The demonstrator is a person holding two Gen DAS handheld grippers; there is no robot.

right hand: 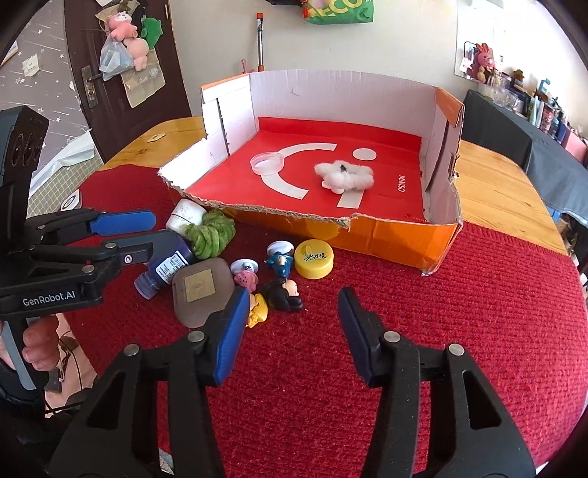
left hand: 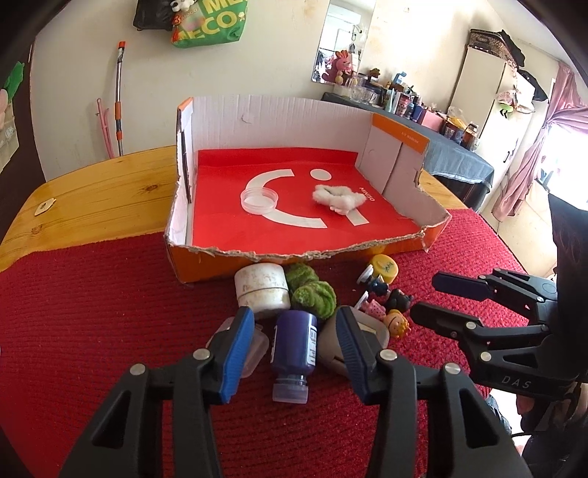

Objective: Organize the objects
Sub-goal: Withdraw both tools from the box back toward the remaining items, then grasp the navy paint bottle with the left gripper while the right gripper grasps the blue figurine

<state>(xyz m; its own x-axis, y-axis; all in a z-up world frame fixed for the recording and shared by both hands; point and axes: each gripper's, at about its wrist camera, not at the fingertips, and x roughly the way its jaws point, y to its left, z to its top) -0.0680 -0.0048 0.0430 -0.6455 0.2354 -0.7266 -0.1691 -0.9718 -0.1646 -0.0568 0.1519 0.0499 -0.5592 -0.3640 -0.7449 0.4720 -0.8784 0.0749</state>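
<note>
Left gripper [left hand: 294, 353], fingers parted, is straddling the blue bottle [left hand: 294, 340]; right gripper [right hand: 290, 331] is gaping empty; crowded neighbours risk being knocked.

I work at a pale wooden table [left hand: 95, 191] with a red woven mat [right hand: 477, 312] over its near half, and behind it my cream wall [left hand: 66, 92] has a mop [left hand: 118, 99] leaning on it and a green shopping bag [left hand: 209, 25] hanging near the top. To my left is a dark brown door [right hand: 106, 99] hung with plush toys. To my right a long counter under a dark cloth [left hand: 459, 161] is crowded with bottles and cups below a mirror [left hand: 345, 40], with a white cabinet [left hand: 481, 95] and a pink curtain [left hand: 540, 147] beside a bright window.
</note>
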